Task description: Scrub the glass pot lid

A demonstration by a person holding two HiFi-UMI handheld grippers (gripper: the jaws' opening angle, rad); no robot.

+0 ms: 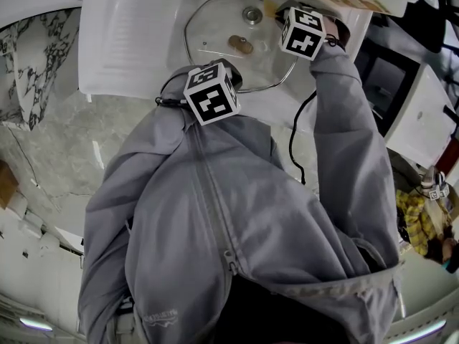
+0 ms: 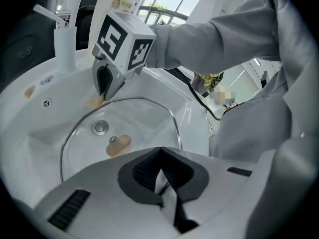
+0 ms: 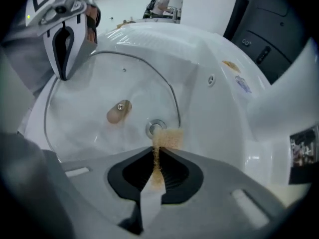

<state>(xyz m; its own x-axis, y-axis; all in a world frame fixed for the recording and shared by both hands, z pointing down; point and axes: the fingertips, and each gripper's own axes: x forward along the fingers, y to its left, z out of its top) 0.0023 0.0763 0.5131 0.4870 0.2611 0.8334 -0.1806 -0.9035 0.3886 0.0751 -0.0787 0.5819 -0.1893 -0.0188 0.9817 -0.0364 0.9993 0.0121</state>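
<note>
Down in the white sink (image 3: 214, 108), the glass pot lid (image 1: 215, 27) is laid across the basin floor, and the drain (image 1: 252, 14) is seen through the glass toward the lid's far side. A tan knob (image 1: 241, 46) with a screw head at its middle is fixed at the lid's centre (above or below the glass cannot be told).

The near rim of the lid is clamped by the left gripper (image 2: 160, 163). Its jaws are closed hard together, and the thin metal rim is seen running in between the pads.

At the far right of the lid the right gripper (image 3: 157, 164) is pointed steeply down. Its jaws are closed on a tan scrub pad (image 3: 167, 137), which is pinched on edge and sticks out past the tips. The pad's free end is placed at the lid's far rim, just beside the drain; contact with the glass cannot be confirmed.

Both arms are covered by grey sleeves (image 1: 351, 142), and a black cable (image 1: 291, 145) is hung beside the right one. A white tap (image 2: 65, 44) is mounted on the sink's far edge, left of the right gripper.
</note>
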